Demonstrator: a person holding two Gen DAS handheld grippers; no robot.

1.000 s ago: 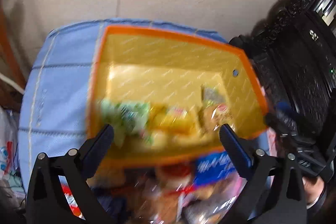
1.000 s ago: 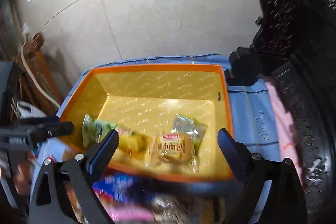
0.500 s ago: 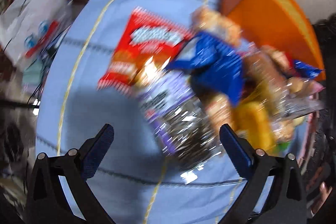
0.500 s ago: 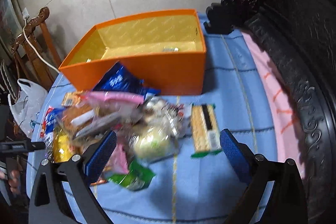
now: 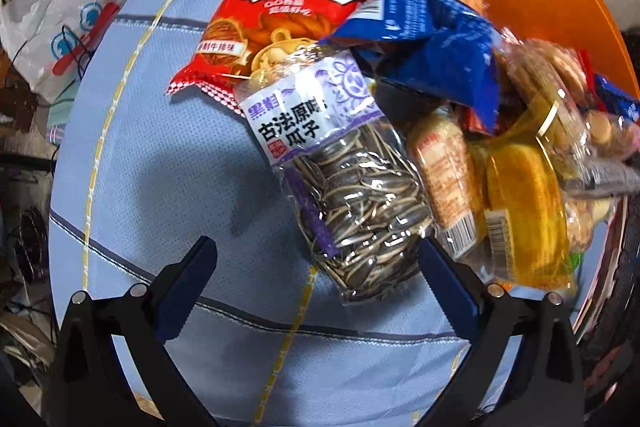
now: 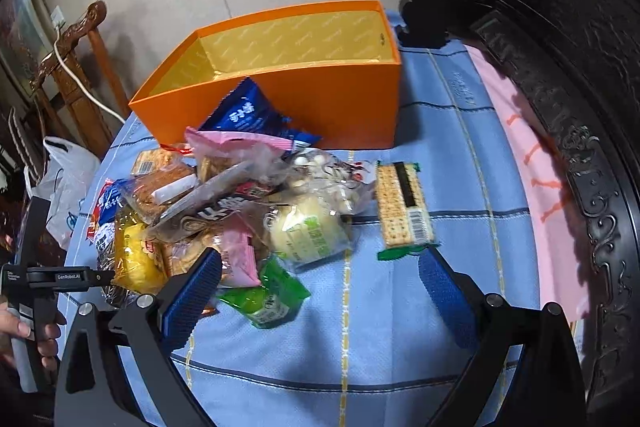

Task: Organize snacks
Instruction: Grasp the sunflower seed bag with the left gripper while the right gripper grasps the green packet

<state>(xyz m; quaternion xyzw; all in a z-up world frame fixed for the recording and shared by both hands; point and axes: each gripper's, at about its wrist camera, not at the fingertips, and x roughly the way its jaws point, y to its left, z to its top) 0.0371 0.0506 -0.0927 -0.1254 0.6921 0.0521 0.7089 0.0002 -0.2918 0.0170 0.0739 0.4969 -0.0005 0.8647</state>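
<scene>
A heap of snack packets lies on the blue tablecloth (image 5: pixel 168 187) in front of an orange box (image 6: pixel 320 95). In the left wrist view a clear bag of sunflower seeds (image 5: pixel 352 195) lies nearest, beside a red snack bag (image 5: pixel 280 19), a blue bag (image 5: pixel 432 47) and a yellow cake packet (image 5: pixel 524 211). My left gripper (image 5: pixel 316 267) is open, just short of the seed bag's lower end. In the right wrist view my right gripper (image 6: pixel 320 283) is open above a green packet (image 6: pixel 268 295), with a cracker pack (image 6: pixel 404 207) and a pale bun packet (image 6: pixel 308 231) ahead.
Dark carved wooden furniture (image 6: pixel 560 67) rises along the right side over a pink cloth (image 6: pixel 532 167). A white plastic bag (image 5: pixel 60 7) hangs off the table's left edge by a wooden chair (image 6: pixel 76 67). A person's hand (image 6: pixel 24 327) holds the left gripper handle.
Both grippers have pulled back from above the orange box and dropped toward the snack heap. The left one has closed in on the seed bag; the right one has edged nearer the packets.
</scene>
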